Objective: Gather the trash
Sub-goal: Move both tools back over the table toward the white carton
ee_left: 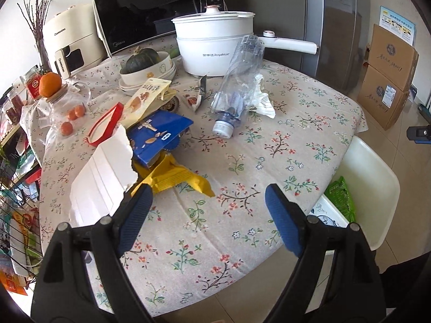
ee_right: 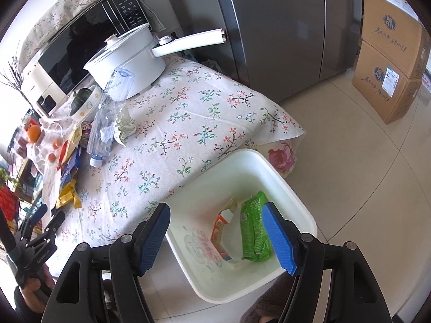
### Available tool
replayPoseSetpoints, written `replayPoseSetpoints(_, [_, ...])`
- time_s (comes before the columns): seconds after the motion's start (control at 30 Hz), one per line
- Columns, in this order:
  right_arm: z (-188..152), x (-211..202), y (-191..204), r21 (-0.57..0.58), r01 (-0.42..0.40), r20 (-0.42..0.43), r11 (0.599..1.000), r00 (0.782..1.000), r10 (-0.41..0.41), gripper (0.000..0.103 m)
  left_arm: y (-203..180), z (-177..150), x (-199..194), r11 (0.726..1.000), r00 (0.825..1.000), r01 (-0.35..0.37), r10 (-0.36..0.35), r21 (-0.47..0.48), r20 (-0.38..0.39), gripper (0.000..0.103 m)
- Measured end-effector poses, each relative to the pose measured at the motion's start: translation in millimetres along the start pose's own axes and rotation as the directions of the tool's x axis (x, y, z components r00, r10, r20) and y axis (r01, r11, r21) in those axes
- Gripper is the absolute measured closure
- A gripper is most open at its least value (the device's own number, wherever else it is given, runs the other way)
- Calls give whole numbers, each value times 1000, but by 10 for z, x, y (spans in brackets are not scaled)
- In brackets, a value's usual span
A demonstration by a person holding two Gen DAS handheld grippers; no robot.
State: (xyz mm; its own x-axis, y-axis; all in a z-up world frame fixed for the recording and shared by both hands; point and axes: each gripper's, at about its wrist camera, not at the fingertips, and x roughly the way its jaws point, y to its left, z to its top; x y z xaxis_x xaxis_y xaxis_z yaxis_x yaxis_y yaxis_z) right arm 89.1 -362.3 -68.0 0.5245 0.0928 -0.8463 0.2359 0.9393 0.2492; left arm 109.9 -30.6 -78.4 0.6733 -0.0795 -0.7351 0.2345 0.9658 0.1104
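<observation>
Trash lies on the floral table: a yellow wrapper [ee_left: 172,179], a blue snack bag [ee_left: 156,134], a torn white box [ee_left: 103,175], a beige snack bag [ee_left: 146,98], an empty plastic bottle [ee_left: 237,86] and crumpled tissue [ee_left: 262,99]. My left gripper [ee_left: 206,204] is open and empty, low over the table just right of the yellow wrapper. My right gripper [ee_right: 216,222] is open and empty above the white bin [ee_right: 299,196], which holds a green packet [ee_right: 253,228] and an orange carton [ee_right: 222,231]. The bin [ee_left: 377,188] also shows in the left wrist view.
A white pot [ee_left: 215,43], a bowl with a squash [ee_left: 146,66], a microwave [ee_left: 145,16], a glass jar with oranges [ee_left: 67,107] and a red ring [ee_left: 103,126] stand on the table. A grey fridge [ee_right: 274,27] and cardboard boxes [ee_right: 390,62] stand on the floor beyond.
</observation>
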Motion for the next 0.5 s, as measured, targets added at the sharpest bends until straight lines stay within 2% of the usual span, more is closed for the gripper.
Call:
replayPoseSetpoints(0.33, [60,152,596,-71,-34,-15,997,999,33,28,701,-248,102,992,993,-109,105,-66,-54,18])
replayPoseSetpoints(0.5, [77,259,920,-112,-41,-28,993,999,38,27,913,-305,198,985,985,-162,159,-54,-65,18])
